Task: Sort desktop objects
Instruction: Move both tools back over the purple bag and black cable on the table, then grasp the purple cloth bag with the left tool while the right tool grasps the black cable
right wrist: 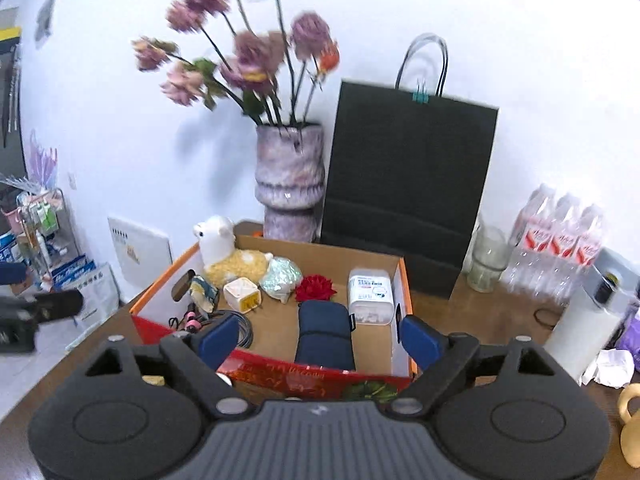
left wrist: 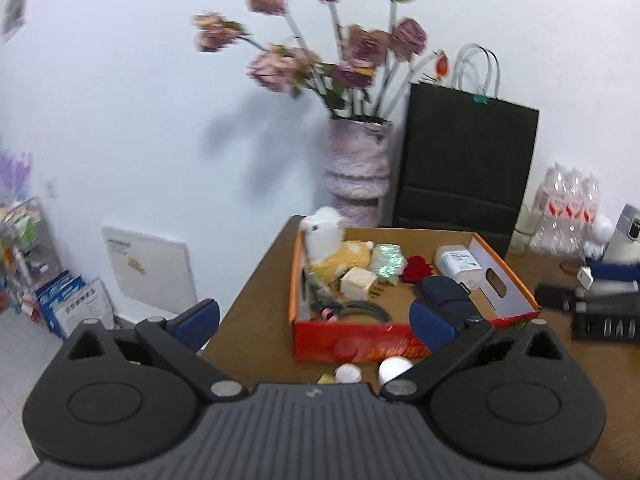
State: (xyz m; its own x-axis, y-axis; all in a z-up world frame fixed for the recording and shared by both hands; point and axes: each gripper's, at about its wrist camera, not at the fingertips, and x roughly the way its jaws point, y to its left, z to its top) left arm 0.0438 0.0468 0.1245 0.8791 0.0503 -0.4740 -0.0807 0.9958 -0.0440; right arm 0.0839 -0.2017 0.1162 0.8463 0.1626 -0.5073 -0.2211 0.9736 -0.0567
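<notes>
Cardboard box [right wrist: 276, 372] with a red front and orange sides sits on the brown wooden table [left wrist: 256, 292], and the sorted things lie inside it. Both grippers hang in front of the box, above its near wall. The left gripper [left wrist: 316, 322] has its blue fingers wide apart with nothing between them. The right gripper [right wrist: 320, 338] also has its fingers apart and holds nothing.

Inside the box there is one white and yellow plush sheep [right wrist: 228, 256], one cream cube charger [right wrist: 241, 294], one shiny green wrapped thing [right wrist: 281, 276], one red fabric flower [right wrist: 316, 288], one dark blue soft pouch [right wrist: 325, 334], one white wipes pack [right wrist: 370, 296] and one coil of black cable [left wrist: 360, 310].

Two small white round things [left wrist: 372, 370] lie on the table just outside the front wall, near the left gripper.

Behind the box stand one purple vase with pink flowers [right wrist: 289, 184], one black paper bag [right wrist: 408, 184] and a pack of water bottles [right wrist: 556, 248].
</notes>
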